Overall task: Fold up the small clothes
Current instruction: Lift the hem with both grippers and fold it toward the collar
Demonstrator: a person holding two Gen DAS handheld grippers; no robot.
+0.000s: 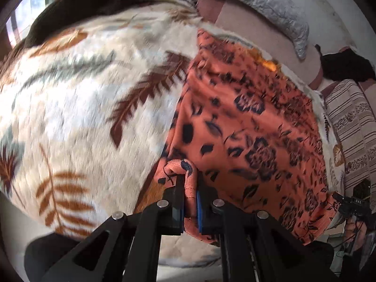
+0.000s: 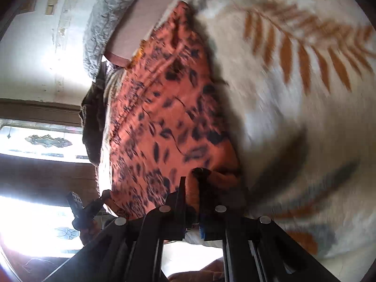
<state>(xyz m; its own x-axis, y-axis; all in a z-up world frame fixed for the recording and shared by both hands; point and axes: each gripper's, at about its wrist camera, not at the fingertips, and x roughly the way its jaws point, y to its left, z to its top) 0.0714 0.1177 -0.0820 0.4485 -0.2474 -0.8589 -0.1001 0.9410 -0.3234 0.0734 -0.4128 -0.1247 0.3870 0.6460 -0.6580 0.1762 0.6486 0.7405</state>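
Note:
An orange garment with a dark floral print [image 1: 253, 127] lies spread on a cream fleece blanket [image 1: 77, 108]. My left gripper [image 1: 190, 183] is shut on a bunched corner of the garment at its near left edge. The right gripper shows small at the far right of the left wrist view [image 1: 338, 198], at the garment's other near corner. In the right wrist view the same garment [image 2: 164, 108] stretches away from my right gripper [image 2: 192, 181], which is shut on a bunched corner. The left gripper [image 2: 98, 203] shows at the lower left there.
The blanket with brown and orange leaf prints [image 2: 293, 94] covers a bed. A grey quilted pillow [image 1: 270, 7] and pinkish headboard [image 1: 258, 35] lie beyond. A striped cloth [image 1: 350, 122] hangs at right. A bright window [image 2: 35, 141] is left.

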